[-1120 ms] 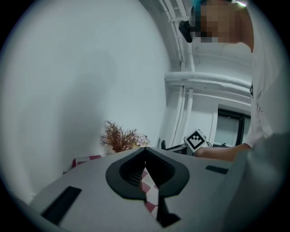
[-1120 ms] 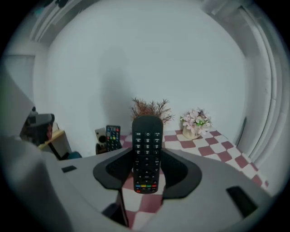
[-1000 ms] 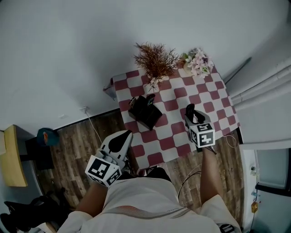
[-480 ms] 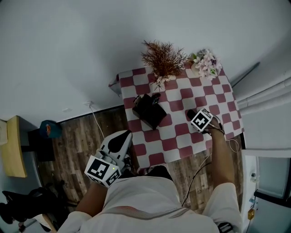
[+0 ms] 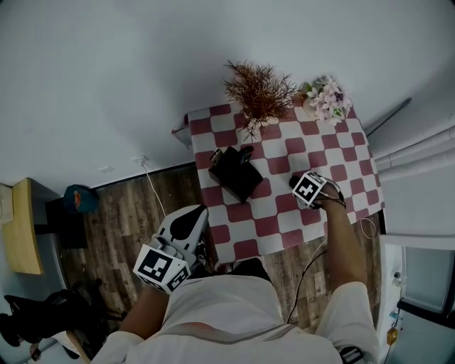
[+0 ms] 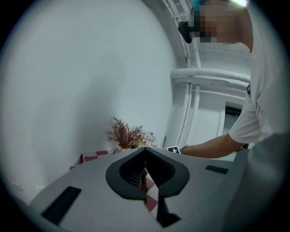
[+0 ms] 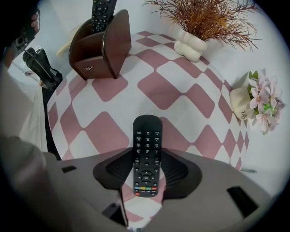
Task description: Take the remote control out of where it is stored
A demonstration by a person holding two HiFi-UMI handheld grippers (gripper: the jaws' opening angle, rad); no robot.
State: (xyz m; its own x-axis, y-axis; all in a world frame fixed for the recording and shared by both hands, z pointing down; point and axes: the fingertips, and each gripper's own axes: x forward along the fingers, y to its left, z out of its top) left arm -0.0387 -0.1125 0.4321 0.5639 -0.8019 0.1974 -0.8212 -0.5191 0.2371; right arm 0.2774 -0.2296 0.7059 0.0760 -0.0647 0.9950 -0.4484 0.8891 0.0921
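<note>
right tool pinches the long black plastic remote, probably to lay it on the red-and-white checked desk beneath; left tool closed, empty.

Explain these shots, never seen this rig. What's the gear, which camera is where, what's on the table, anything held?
No robot: a person wears a head camera and holds hand-held tongs in each hand. One picture looks down from the head; the other two look along each pair of tongs. The left tongs are empty, tips together. The right tongs grip a black push-button remote control by its long sides, buttons towards their camera, low over the table with the red-and-white checked cloth; whether it touches, I can't tell. Also on the cloth: a brown curved wooden holder with a second black remote standing in it, a white vase of dried reddish twigs and a white pot of pink flowers.
</note>
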